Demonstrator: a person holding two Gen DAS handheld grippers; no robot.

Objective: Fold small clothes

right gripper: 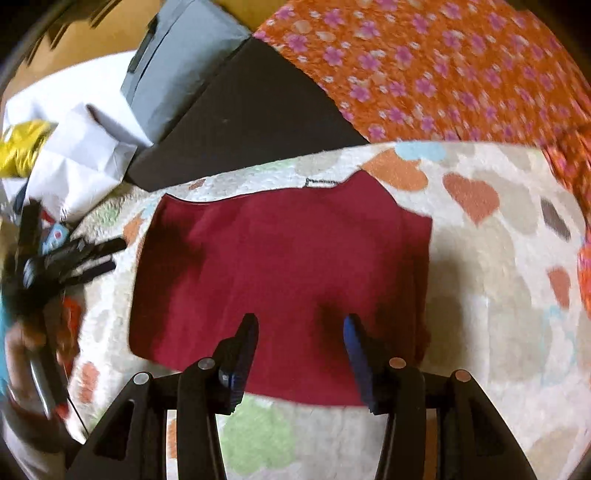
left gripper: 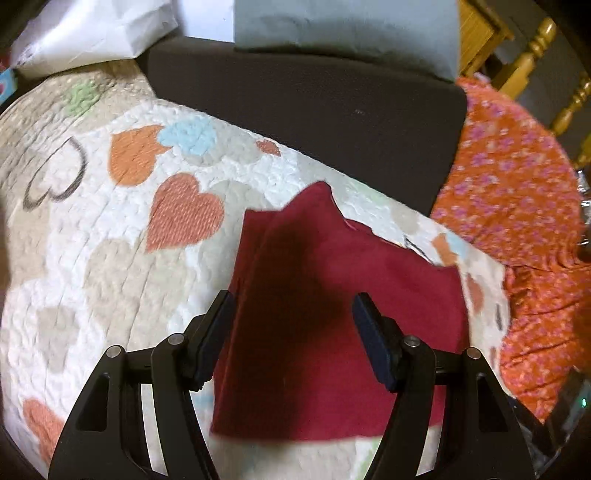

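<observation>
A small dark red garment point(right gripper: 280, 273) lies flat on a white quilt with coloured hearts point(right gripper: 498, 295). It also shows in the left wrist view point(left gripper: 325, 314), with one corner raised into a peak. My left gripper point(left gripper: 291, 299) is open and empty, hovering over the garment's near edge. My right gripper point(right gripper: 301, 319) is open and empty above the garment's near side. The left gripper shows blurred in the right wrist view point(right gripper: 74, 258), beside the garment's left edge.
An orange flowered cloth point(left gripper: 517, 206) lies right of the quilt, also in the right wrist view point(right gripper: 443, 66). A dark brown cushion point(left gripper: 303, 110), a grey-blue pillow point(left gripper: 343, 29) and white paper point(left gripper: 92, 33) lie behind. Wooden chair legs point(left gripper: 532, 55) stand at the far right.
</observation>
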